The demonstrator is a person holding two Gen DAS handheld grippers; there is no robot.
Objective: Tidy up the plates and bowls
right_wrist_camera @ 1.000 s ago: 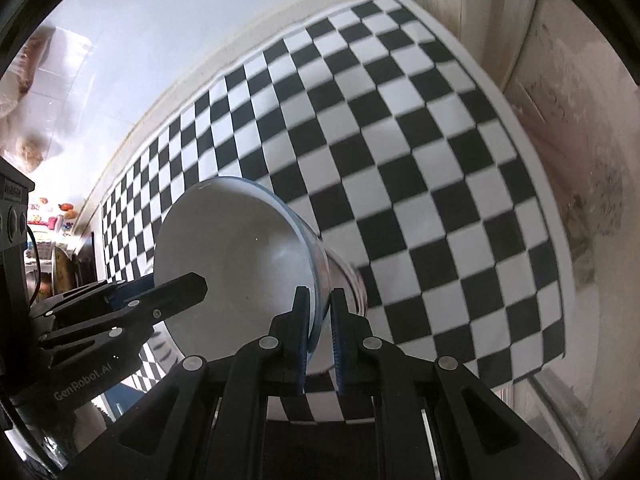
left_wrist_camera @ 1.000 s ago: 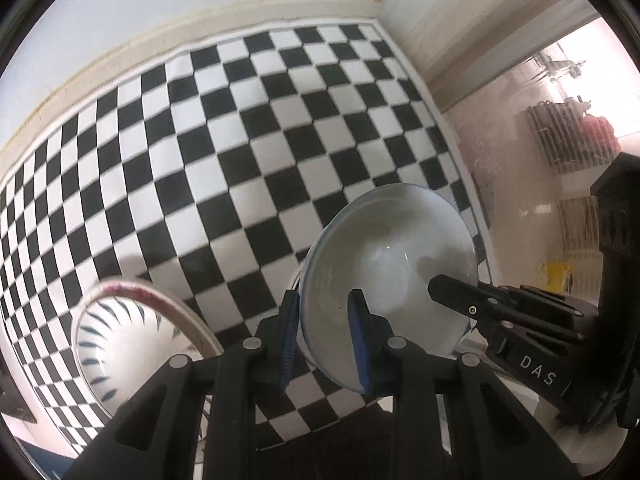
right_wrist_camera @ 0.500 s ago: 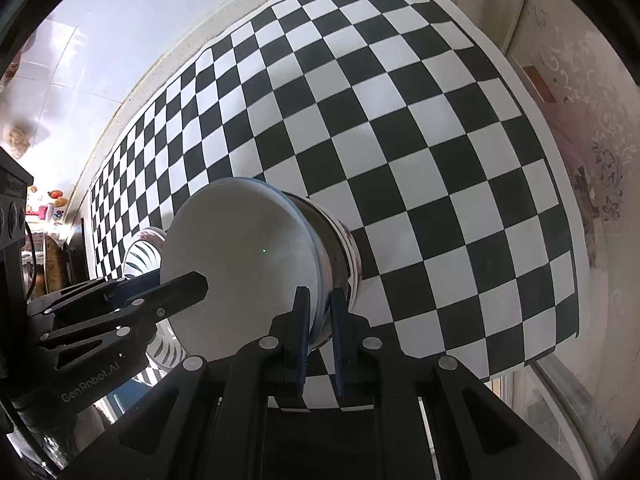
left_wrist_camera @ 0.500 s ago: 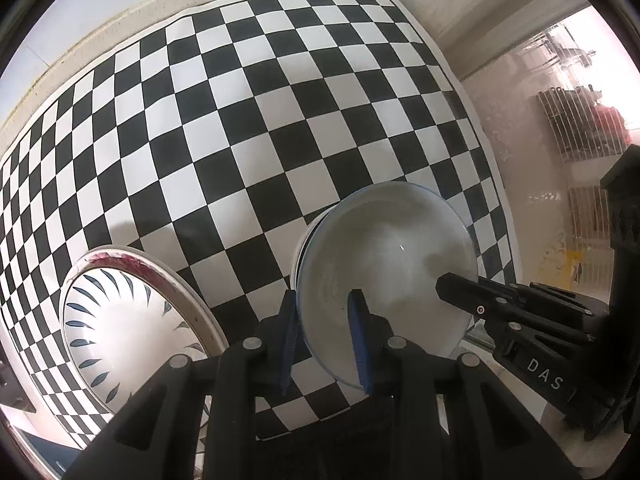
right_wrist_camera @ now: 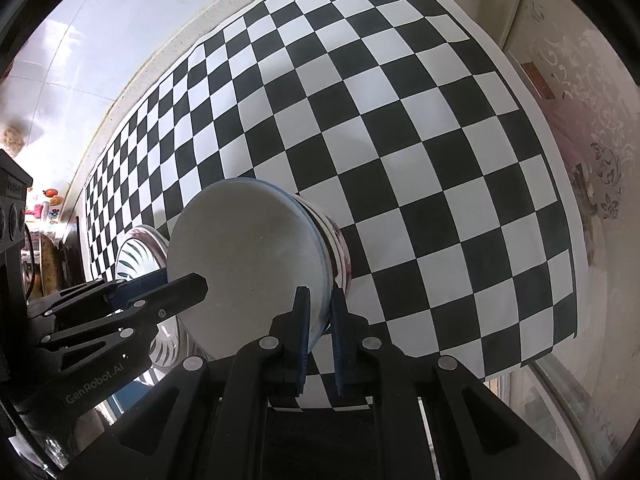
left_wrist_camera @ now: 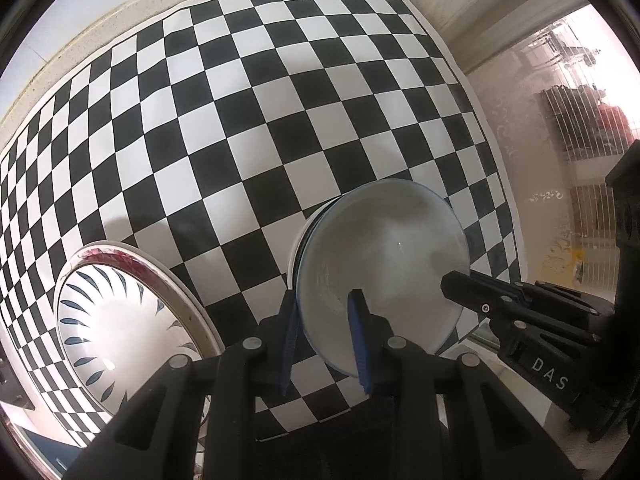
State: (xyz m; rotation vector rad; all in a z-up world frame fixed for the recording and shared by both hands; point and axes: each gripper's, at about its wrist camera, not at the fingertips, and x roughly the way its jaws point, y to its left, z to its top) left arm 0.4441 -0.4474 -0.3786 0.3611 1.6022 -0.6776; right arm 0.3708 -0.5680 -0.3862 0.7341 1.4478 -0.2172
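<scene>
A white bowl [left_wrist_camera: 384, 248] with a thin blue rim is held at two sides over the black-and-white checkered cloth [left_wrist_camera: 240, 120]. My left gripper [left_wrist_camera: 323, 300] is shut on its near rim, one blue pad inside and one outside. The right gripper [left_wrist_camera: 456, 284] comes in from the right onto the opposite rim. In the right wrist view my right gripper [right_wrist_camera: 319, 296] is shut on the bowl [right_wrist_camera: 248, 264], and the left gripper [right_wrist_camera: 176, 284] reaches in from the left. A wall with red marks [right_wrist_camera: 340, 248] shows under the blue rim, maybe a second bowl.
A wide dish with blue leaf strokes and a red rim [left_wrist_camera: 120, 320] lies left of the bowl, also in the right wrist view as the dish [right_wrist_camera: 136, 256]. The cloth [right_wrist_camera: 400, 120] ends near the bowl on the right, above patterned floor [right_wrist_camera: 592, 184]. A pale wall [left_wrist_camera: 100, 8] runs behind.
Both grippers and the bowl have sunk a little toward the cloth, and the leaf-pattern dish shows more fully. Both grips look the same.
</scene>
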